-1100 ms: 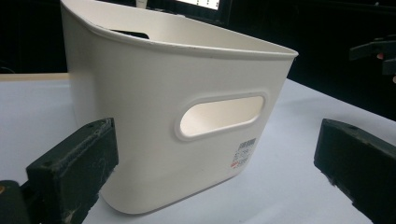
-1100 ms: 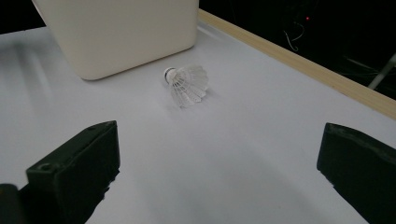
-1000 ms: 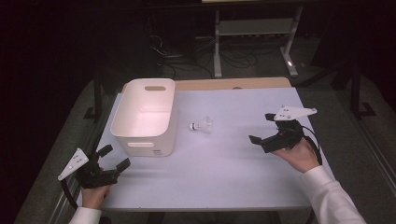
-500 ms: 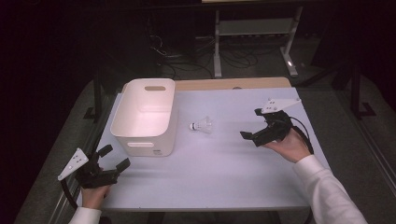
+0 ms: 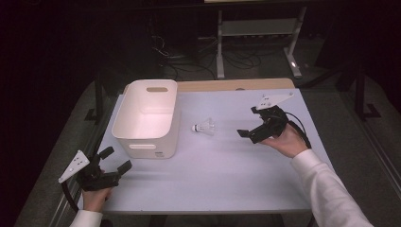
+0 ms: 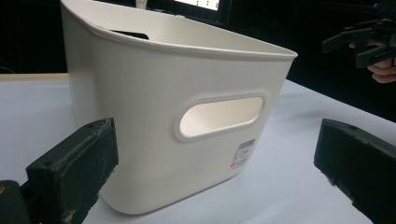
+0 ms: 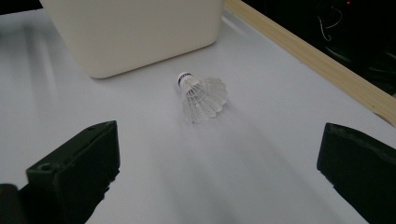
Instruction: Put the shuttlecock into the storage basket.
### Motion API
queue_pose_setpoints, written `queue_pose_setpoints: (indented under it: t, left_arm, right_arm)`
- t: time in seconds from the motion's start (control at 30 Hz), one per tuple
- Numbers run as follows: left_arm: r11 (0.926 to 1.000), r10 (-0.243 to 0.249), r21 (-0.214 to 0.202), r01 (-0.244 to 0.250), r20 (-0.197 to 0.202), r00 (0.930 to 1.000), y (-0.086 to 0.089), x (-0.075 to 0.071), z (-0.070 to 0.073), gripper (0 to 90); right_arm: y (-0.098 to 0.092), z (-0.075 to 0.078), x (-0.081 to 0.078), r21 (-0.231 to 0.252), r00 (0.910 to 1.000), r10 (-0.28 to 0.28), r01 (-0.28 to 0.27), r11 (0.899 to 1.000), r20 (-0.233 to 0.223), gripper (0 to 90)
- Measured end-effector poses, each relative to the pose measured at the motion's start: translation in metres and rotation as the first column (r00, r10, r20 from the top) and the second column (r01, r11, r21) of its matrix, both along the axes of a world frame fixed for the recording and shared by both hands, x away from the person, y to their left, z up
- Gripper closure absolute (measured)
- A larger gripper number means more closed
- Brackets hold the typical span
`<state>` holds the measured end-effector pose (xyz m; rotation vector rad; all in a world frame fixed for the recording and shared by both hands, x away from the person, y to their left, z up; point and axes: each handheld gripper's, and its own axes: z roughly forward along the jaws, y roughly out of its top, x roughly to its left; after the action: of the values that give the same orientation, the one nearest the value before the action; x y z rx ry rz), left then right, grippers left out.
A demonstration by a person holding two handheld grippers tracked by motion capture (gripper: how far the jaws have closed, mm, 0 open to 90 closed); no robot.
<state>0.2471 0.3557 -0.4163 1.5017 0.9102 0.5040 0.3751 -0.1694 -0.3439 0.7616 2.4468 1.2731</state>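
- The shuttlecock (image 5: 204, 127) lies on its side on the pale table (image 5: 222, 175), just beside the right wall of the white bin (image 5: 147, 118) but not touching it. In the right gripper view the shuttlecock (image 7: 201, 96) points its banded cork toward the bin (image 7: 135, 32), feather skirt fanned away, so it is free to be picked from either flank.
- The right gripper (image 5: 255, 125) hangs above the table to the shuttlecock's right, its jaws spread wide and aimed at it. The shuttlecock sits between and beyond the two black jaws in that gripper's own view, which suggests a lined-up approach for a grasp; nothing is held.
- The bin stands upright and empty with its mouth open, close enough that it looks like the likely drop place for the shuttlecock.
- The left gripper (image 5: 111, 165) rests low at the near left corner of the table, jaws also apart and holding nothing. Its view faces the bin's (image 6: 177, 107) handle cutout, a spot from which it could steady the bin, or it is simply parked clear of the working side.
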Motion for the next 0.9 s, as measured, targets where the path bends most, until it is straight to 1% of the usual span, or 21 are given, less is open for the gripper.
queue_pose_setpoints:
  t: [0.07, 0.23, 0.37, 0.4, 0.5, 0.53, 0.7, 0.77, 0.8, 0.9]
  left_arm:
    - [1.0000, 0.001, -0.001, -0.001, 0.000, 1.0000, 0.000, 0.000, 0.000, 0.0]
    - [1.0000, 0.000, -0.001, 0.000, -0.001, 1.0000, 0.000, 0.000, 0.000, 0.0]
    - [1.0000, 0.000, -0.002, 0.000, -0.001, 1.0000, 0.000, 0.000, 0.000, 0.0]
    - [1.0000, 0.000, -0.002, 0.000, -0.002, 1.0000, 0.000, 0.000, 0.000, 0.0]
    - [1.0000, 0.000, 0.000, 0.000, -0.002, 1.0000, 0.000, 0.000, 0.000, 0.0]
    - [1.0000, 0.000, 0.001, 0.000, -0.002, 1.0000, 0.000, 0.000, 0.000, 0.0]
    - [1.0000, -0.001, 0.001, 0.001, -0.002, 1.0000, 0.001, 0.000, 0.000, 0.0]
    - [1.0000, -0.001, 0.000, 0.001, -0.003, 1.0000, 0.001, 0.000, 0.000, 0.0]
    - [1.0000, -0.002, 0.000, 0.002, -0.003, 1.0000, 0.001, 0.000, 0.000, 0.0]
    - [1.0000, 0.001, 0.000, -0.001, -0.004, 1.0000, 0.001, 0.000, 0.000, 0.0]
  right_arm:
    - [0.001, 0.001, 0.003, 0.001, 1.0000, -0.002, 0.002, 1.000, -0.007, 0.0]
    - [0.006, 0.004, 0.011, -0.022, 0.9997, 0.012, -0.012, 1.000, -0.023, 0.0]
    - [0.010, 0.009, 0.021, -0.030, 0.9987, 0.024, -0.025, 0.999, -0.045, 0.0]
    - [0.010, 0.009, 0.021, -0.030, 0.9987, 0.024, -0.025, 0.999, -0.045, 0.0]
    - [0.012, 0.009, 0.027, -0.046, 0.9981, 0.026, -0.028, 0.999, -0.056, 0.0]
    - [0.013, 0.010, 0.030, -0.056, 0.9975, 0.033, -0.037, 0.998, -0.063, 0.0]
    - [0.013, 0.013, 0.037, -0.061, 0.9962, 0.040, -0.045, 0.997, -0.077, 0.0]
    - [0.013, 0.014, 0.040, -0.070, 0.9962, 0.043, -0.048, 0.996, -0.076, 0.0]
    - [0.013, 0.014, 0.042, -0.079, 0.9968, 0.045, -0.050, 0.996, -0.066, 0.0]
    - [0.015, 0.017, 0.045, -0.089, 0.9957, 0.056, -0.062, 0.994, -0.074, 0.0]
